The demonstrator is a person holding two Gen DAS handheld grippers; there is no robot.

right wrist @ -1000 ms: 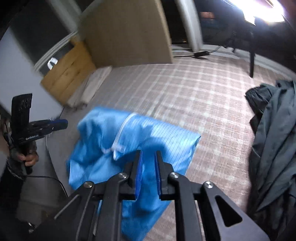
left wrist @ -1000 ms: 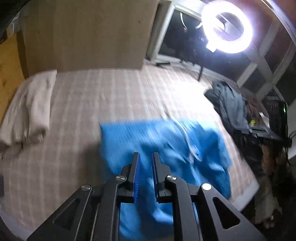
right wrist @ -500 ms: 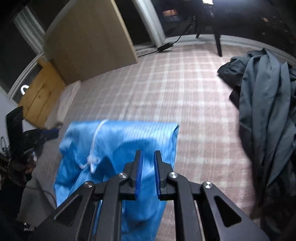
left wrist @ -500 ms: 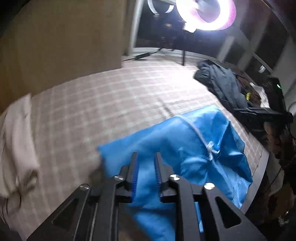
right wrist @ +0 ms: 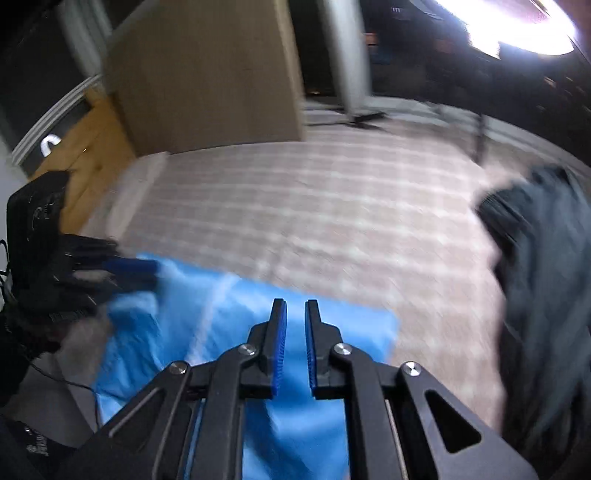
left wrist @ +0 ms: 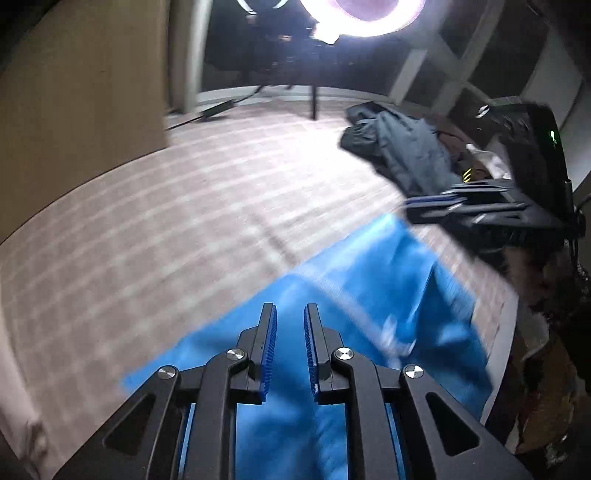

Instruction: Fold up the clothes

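A bright blue garment (left wrist: 369, 266) with a white zip line (left wrist: 351, 295) lies spread on the checked bed cover (left wrist: 184, 206). My left gripper (left wrist: 290, 308) has blue cloth in its narrow gap, and its jaws are closing a little on it. In the right wrist view the same blue garment (right wrist: 221, 314) fills the gap of my right gripper (right wrist: 295, 302), which is shut on it. Each view shows the other gripper at a far corner of the cloth: the right gripper (left wrist: 410, 206) and the left gripper (right wrist: 147, 266). Both pictures are blurred.
A heap of dark grey clothes (left wrist: 406, 155) lies at the bed's right side, seen also as the dark heap (right wrist: 543, 240). A wooden headboard panel (right wrist: 207, 74) stands behind, pale folded bedding (right wrist: 136, 192) beside it. A ring light (left wrist: 362, 14) glares overhead. The bed edge (left wrist: 506, 350) is near.
Both hands have swung sideways with the blue cloth. The left view has rolled, so the garment now sits lower right. The two grippers stand further apart, with the cloth stretched flatter between them.
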